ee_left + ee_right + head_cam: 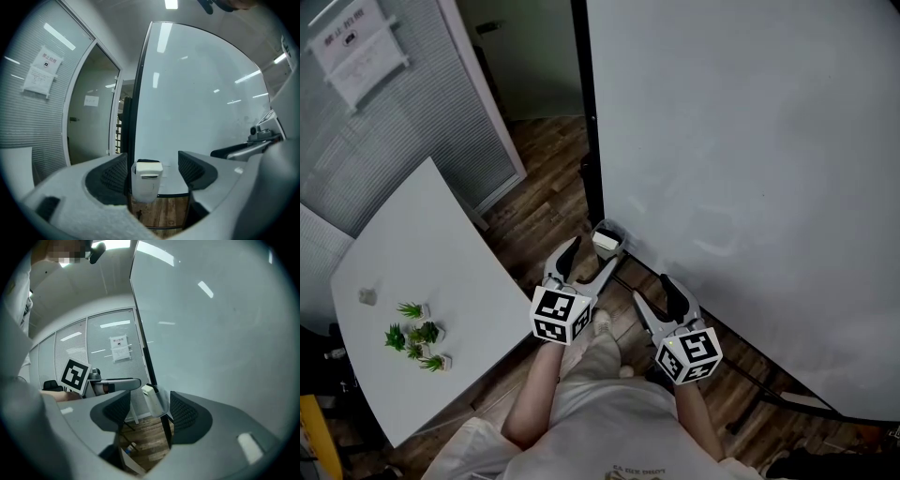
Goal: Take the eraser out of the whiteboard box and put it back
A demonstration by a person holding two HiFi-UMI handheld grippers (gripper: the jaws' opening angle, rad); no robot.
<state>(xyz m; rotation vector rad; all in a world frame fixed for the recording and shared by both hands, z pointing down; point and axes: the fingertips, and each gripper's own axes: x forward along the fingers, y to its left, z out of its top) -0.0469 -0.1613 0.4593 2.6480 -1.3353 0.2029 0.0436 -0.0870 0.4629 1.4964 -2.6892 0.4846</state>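
**Eraser and box.** The white block eraser (148, 168) stands in the small translucent plastic whiteboard box (144, 188), with its top showing at the box's rim. The box hangs at the lower corner of the large white whiteboard (741, 169). It sits against the board's black edge frame (591, 141), with the brown wood-plank floor (548, 187) below it.

**Your left gripper** (589, 261). It points straight at the box. The jaws are spread wide and pinch nothing. In the left gripper view the box and eraser appear in the gap, ahead of the ribbed pads (117, 174) and not between them. In the head view the fingertips lie just beside the box, on your side of it. Whether a tip touches the box cannot be told.

**Your right gripper** (654, 295). It is held farther from the box than the left one, on the whiteboard's side of it. The jaws are likewise spread and hold nothing. The right gripper view shows the box beyond the gap, and beside the box it shows the left gripper's marker cube.

**Surroundings.** A white tabletop (441, 253) lies well apart from the box, on the side away from the whiteboard. It carries a cluster of small green plants in white pots (417, 336). Farther from the box than the table, a slatted grey wall bears a white paper notice (356, 42).
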